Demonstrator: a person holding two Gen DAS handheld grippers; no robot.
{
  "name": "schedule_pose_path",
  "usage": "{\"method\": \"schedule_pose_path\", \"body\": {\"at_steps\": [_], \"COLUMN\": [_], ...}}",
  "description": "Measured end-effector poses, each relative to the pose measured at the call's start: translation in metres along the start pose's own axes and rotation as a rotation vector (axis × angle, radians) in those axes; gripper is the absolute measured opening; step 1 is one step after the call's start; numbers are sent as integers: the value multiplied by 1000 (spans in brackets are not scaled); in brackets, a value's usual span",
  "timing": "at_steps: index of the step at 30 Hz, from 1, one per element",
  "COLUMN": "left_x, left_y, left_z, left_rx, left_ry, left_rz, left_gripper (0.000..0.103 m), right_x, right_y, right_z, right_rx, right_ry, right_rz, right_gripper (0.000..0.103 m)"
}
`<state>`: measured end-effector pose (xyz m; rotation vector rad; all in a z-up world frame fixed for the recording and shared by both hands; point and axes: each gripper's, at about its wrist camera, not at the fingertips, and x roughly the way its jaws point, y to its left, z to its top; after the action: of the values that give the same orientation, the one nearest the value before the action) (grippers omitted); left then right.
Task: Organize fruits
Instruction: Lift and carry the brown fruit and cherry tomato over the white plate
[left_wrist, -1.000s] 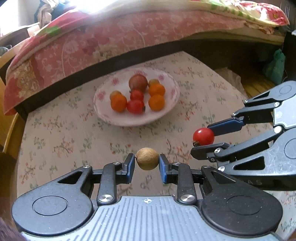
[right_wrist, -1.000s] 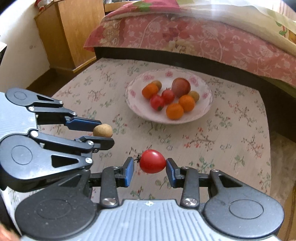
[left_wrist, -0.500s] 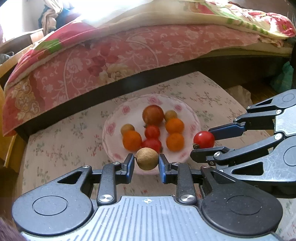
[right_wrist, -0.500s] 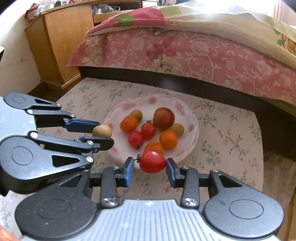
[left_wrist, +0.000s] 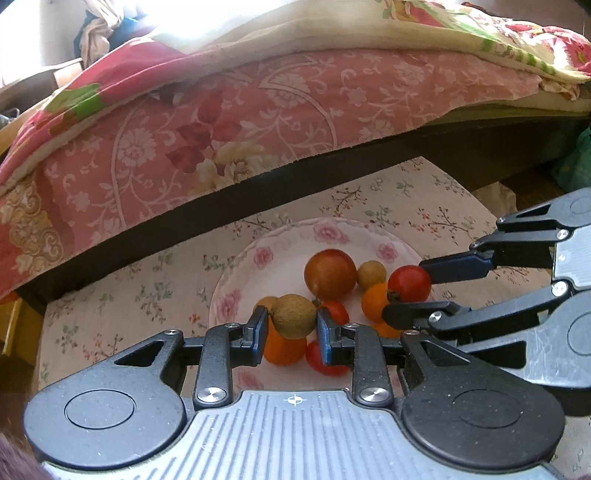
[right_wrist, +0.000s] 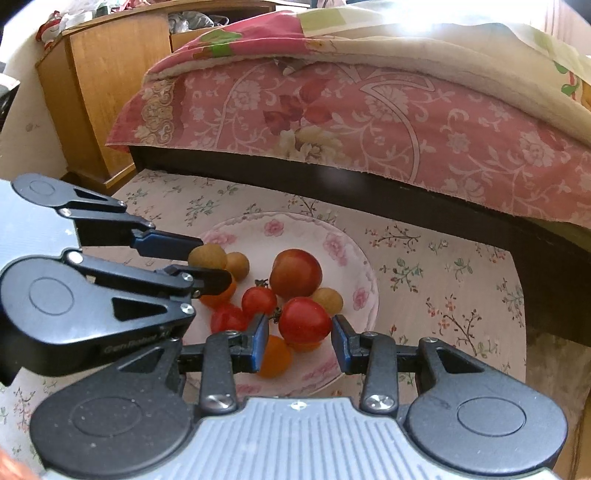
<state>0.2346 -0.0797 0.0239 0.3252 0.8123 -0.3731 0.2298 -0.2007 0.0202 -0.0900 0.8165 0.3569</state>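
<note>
L gripper (left_wrist: 290, 325) is clamped on a small brown fruit (left_wrist: 294, 316) — round, dull tan, rough matte skin, looks like a longan. R gripper (right_wrist: 298, 336) grips a cherry tomato (right_wrist: 303, 319), glossy red, smooth, w/ a dark bit of stem on its left side; its left pad touches there, right pad sits right at the skin. Both fruits are held in the air over the plate (left_wrist: 236, 280), not resting on it.

Plate: white, shallow, scalloped rim, pink rose print. On it I see a big red-orange round fruit (right_wrist: 294, 272), smooth w/ a sheen, several small oranges (right_wrist: 274, 355), more cherry tomatoes (right_wrist: 258, 300) and a couple more tan longan-type fruits (right_wrist: 326, 300), all bunched touching each other. Plate sits on a cream tablecloth (right_wrist: 443, 280) w/ small flower sprigs. Behind: pink floral bedspread (left_wrist: 229, 125) hanging over a dark bed edge; wooden cabinet (right_wrist: 99, 92) at far left in R view.

Vs 0.5 s ago: both grippers have moved fwd, plate now looms larger and sits right under the fingertips; a sec ago both fruits hung over bare cloth short of the plate. Grip on each fruit unchanged.
</note>
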Motion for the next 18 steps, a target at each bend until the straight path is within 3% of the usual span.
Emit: {"method": "schedule_pose_path", "body": {"at_steps": [18], "left_x": [16], "left_y": [6], "left_z": [4], "left_rx": [-9], "left_ry": [7], "left_rz": [7], "left_gripper": [36], "right_x": [13], "right_y": [-5], "right_z": [0], "right_rx": [3], "right_ry": [-26], "right_rz": [0], "right_gripper": [40]}}
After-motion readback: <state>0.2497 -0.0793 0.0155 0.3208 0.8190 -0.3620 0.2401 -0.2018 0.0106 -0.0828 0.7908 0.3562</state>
